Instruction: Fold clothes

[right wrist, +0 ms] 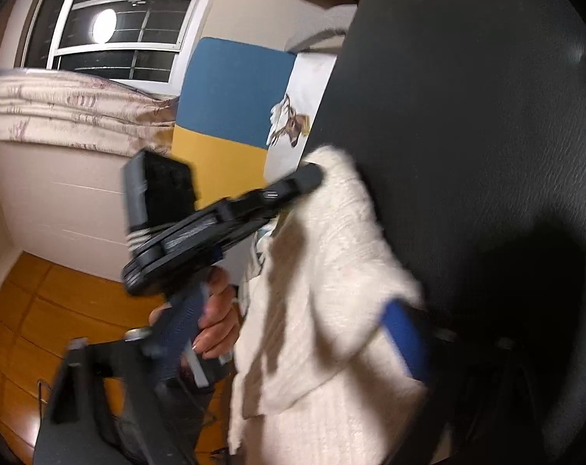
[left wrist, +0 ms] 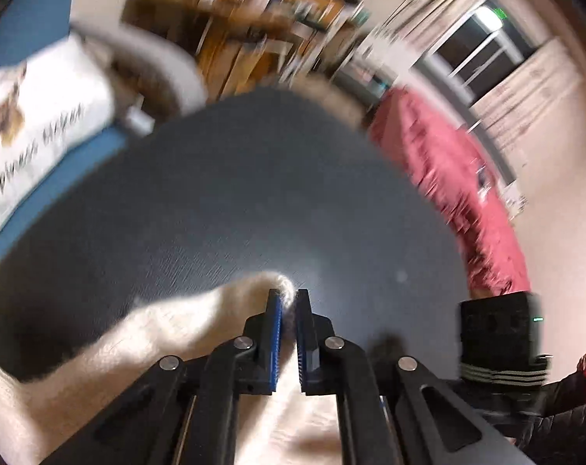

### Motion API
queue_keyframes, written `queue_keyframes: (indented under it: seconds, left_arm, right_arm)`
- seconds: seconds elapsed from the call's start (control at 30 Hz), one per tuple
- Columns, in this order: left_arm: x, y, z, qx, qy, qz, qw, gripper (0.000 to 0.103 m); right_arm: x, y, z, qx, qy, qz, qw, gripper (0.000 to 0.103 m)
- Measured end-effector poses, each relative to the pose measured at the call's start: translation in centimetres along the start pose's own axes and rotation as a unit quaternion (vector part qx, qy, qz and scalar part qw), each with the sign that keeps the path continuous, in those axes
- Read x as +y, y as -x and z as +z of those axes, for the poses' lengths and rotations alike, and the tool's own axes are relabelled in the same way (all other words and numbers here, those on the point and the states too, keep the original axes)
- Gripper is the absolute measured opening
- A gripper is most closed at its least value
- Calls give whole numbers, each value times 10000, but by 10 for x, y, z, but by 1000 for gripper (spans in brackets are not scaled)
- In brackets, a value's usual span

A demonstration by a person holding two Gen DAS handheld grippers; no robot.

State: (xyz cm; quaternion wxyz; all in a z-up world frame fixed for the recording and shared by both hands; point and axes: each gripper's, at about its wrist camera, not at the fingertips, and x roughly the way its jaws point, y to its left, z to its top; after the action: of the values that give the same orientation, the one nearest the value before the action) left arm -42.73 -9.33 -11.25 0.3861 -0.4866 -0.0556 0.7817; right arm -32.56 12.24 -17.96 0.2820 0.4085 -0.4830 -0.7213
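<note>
A cream knitted sweater (left wrist: 168, 333) hangs over the near edge of a dark round table (left wrist: 254, 193). My left gripper (left wrist: 289, 302) is shut on a corner of the sweater, its blue pads pinching the fabric just above the tabletop. It also shows in the right wrist view (right wrist: 312, 178), gripping the sweater (right wrist: 331, 271) at the table (right wrist: 467, 116) edge, held by a hand. My right gripper is mostly covered by the sweater; one blue pad (right wrist: 405, 341) shows at the fabric's right side, and its other finger is hidden.
A red cloth (left wrist: 448, 178) lies at the table's far right edge. A white printed garment (left wrist: 40, 116) lies on a blue and yellow mat (right wrist: 230, 93) beside the table. Shelves, a window (right wrist: 118, 23) and wooden floor (right wrist: 29, 310) surround it.
</note>
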Motion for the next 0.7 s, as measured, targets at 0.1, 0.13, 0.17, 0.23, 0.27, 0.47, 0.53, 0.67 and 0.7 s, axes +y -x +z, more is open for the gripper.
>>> queue_keyframes:
  seconds: [0.1, 0.13, 0.17, 0.23, 0.27, 0.47, 0.53, 0.67, 0.7]
  left_arm:
    - [-8, 14, -2, -515, -241, -11, 9984, 5]
    - [-6, 9, -3, -469, -219, -1, 9987, 5]
    - [-4, 1, -5, -361, -240, 135, 9990, 5]
    - [0, -15, -10, -109, -309, 484, 9983, 5]
    - [3, -23, -11, -33, -265, 687, 9973, 5]
    - [-1, -44, -10, 67, -20, 1065, 9943, 12]
    - [-7, -43, -10, 99, 31, 1066, 9942, 12]
    - [4, -6, -22, -304, 659, 984, 9925, 17]
    - [6, 3, -29, -381, 781, 986, 9913, 17]
  right_arm:
    - [2, 8, -1, -116, 197, -45, 9997, 39]
    - [3, 10, -1, -122, 288, -164, 9994, 39]
    - [4, 11, -2, -128, 379, -284, 9988, 39]
    - [6, 8, -4, -47, 525, -505, 9973, 39]
    - [7, 7, -5, 2, 595, -614, 9963, 39]
    - [17, -3, -10, 314, 1093, -1220, 9860, 39]
    - [15, -2, -10, 497, 1098, -1283, 9844, 39]
    - [4, 21, -4, 705, 351, -158, 9968, 46]
    - [-1, 26, -2, 725, -1, 254, 9970, 65]
